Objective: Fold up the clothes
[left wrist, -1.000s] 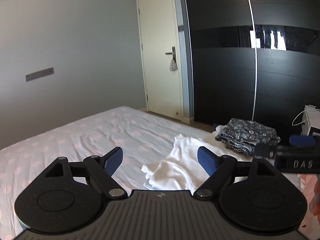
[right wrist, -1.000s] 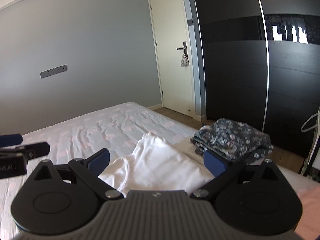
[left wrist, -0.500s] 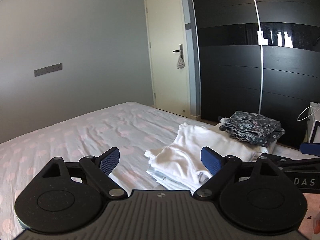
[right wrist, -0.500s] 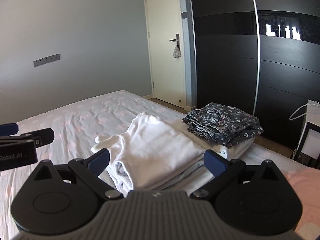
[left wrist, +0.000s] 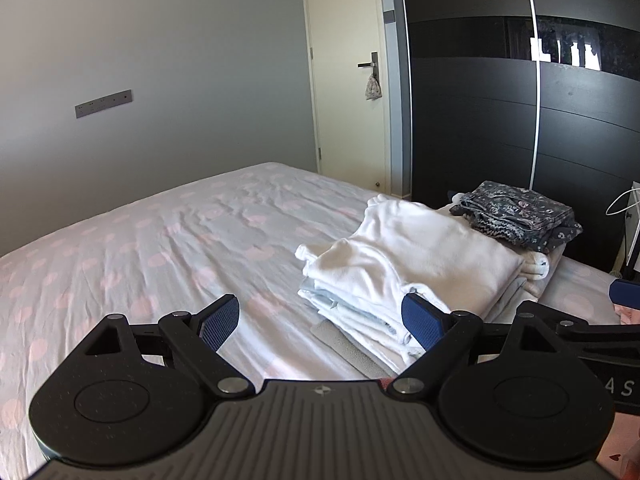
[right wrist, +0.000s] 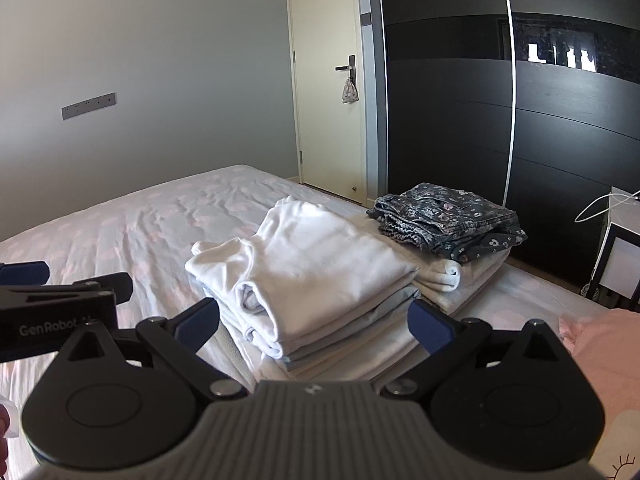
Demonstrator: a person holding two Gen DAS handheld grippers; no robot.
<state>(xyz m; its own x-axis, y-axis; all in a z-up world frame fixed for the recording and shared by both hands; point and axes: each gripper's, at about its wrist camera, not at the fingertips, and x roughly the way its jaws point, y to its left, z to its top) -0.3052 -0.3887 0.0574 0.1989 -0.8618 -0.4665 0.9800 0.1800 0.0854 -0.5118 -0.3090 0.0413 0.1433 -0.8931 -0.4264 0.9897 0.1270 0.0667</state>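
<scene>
Left wrist view: left gripper (left wrist: 322,322) spread, empty; white stack (left wrist: 404,268) on the bed (left wrist: 160,248) just ahead, rightward. Right gripper (right wrist: 314,326) spread, empty, the stack directly ahead; floral clothes (right wrist: 448,220) beyond.

A folded white stack (right wrist: 320,280) lies on the bed beside a folded dark floral pile (right wrist: 448,216)
</scene>
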